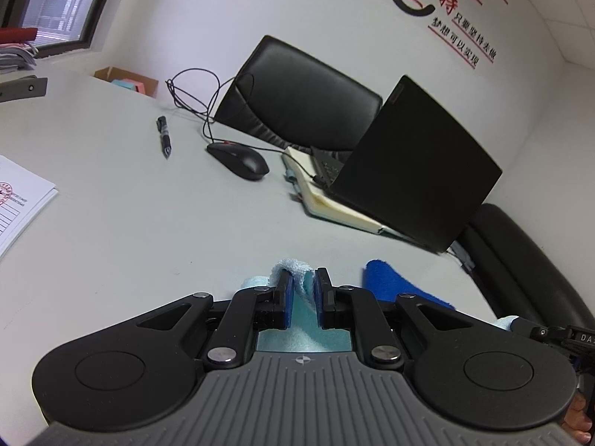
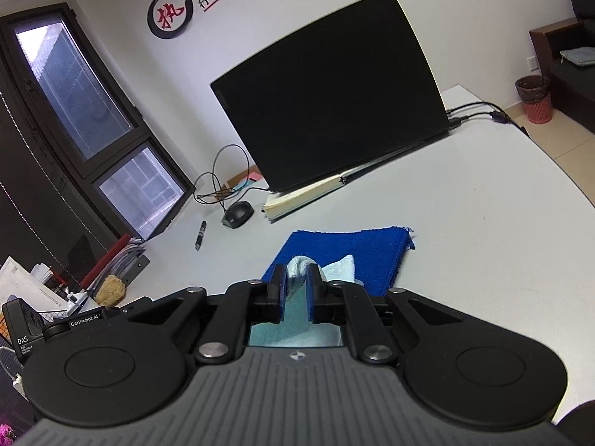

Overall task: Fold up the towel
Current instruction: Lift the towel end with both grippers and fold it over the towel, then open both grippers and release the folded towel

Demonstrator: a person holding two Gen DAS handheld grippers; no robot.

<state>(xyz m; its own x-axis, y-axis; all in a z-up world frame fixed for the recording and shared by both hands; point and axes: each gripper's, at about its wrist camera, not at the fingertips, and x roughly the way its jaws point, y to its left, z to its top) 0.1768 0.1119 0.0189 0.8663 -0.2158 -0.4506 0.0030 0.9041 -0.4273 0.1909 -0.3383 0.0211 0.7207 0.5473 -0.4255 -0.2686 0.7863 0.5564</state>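
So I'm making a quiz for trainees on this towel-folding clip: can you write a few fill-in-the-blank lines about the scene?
1. Both tongs, left tongs and right tongs, are shut on a ____ blue towel.
2. The dark blue towel lies on the ____.
3. The open laptop rests on a ____.
4. Between pen and laptop lies a black ____.

Missing: light; table; notebook; mouse

A light blue terry towel (image 1: 293, 273) is seen pinched at two bunched spots, one on the left and one on the right (image 2: 299, 265), with smooth cloth hanging near, below each. A dark blue towel (image 2: 349, 256) lies flat on the white table, just beyond the light one, its far right corner frayed.
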